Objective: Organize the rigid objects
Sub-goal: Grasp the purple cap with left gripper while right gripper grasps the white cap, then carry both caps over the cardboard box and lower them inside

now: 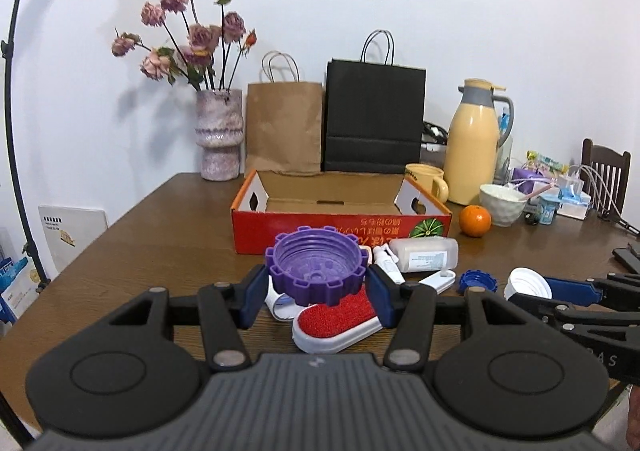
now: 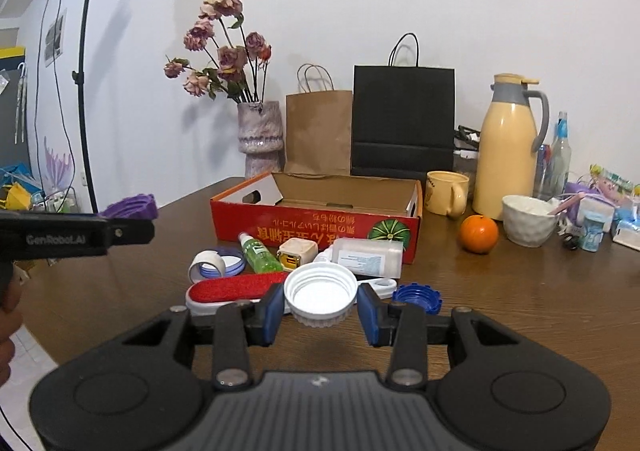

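My left gripper (image 1: 318, 293) is shut on a large purple ridged cap (image 1: 316, 263), held hollow side up above the table. In the right wrist view my right gripper (image 2: 320, 309) is shut on a white screw cap (image 2: 320, 295), also lifted and hollow side up. The open red cardboard box (image 2: 316, 227) lies behind both, its inside bare. On the table in front of it lie a red-and-white brush (image 2: 236, 289), a white bottle on its side (image 2: 368, 257), a green spray bottle (image 2: 258, 253), a small blue cap (image 2: 416, 297), a tape roll (image 2: 206, 263) and a cream cube (image 2: 298, 253).
At the back stand a vase of dried roses (image 2: 260, 139), a brown paper bag (image 2: 318, 131) and a black paper bag (image 2: 402, 119). To the right are a yellow mug (image 2: 446, 193), a cream thermos (image 2: 506, 151), an orange (image 2: 478, 233) and a white bowl (image 2: 528, 219). A light stand (image 2: 84, 51) rises at left.
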Available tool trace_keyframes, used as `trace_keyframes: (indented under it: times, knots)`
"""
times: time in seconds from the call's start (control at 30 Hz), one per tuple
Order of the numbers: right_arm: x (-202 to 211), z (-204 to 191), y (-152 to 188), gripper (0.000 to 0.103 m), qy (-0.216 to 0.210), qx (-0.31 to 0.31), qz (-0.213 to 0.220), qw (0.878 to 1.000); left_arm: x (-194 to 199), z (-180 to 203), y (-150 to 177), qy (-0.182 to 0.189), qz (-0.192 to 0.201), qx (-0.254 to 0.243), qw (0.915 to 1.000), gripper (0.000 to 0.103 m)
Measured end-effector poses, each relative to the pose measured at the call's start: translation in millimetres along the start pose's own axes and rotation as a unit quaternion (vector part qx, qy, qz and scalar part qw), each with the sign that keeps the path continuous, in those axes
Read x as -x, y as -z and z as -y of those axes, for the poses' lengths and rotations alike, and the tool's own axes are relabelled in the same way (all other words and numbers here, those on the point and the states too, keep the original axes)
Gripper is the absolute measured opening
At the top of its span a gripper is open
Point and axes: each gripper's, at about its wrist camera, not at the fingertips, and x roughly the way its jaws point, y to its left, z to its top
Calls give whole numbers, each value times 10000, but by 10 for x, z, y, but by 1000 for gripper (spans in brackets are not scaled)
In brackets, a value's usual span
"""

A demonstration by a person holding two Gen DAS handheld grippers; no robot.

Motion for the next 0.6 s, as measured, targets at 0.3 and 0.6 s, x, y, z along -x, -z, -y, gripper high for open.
trace_keyframes:
  times: [0.3, 0.6]
  knots:
    - [91, 7, -129, 39, 29, 102, 213, 9997, 113, -23, -76, -13, 118, -26, 9999, 54]
    - [-83, 161, -432, 39, 10, 168, 272, 9995, -86, -131, -292, 180, -119, -69, 9997, 54]
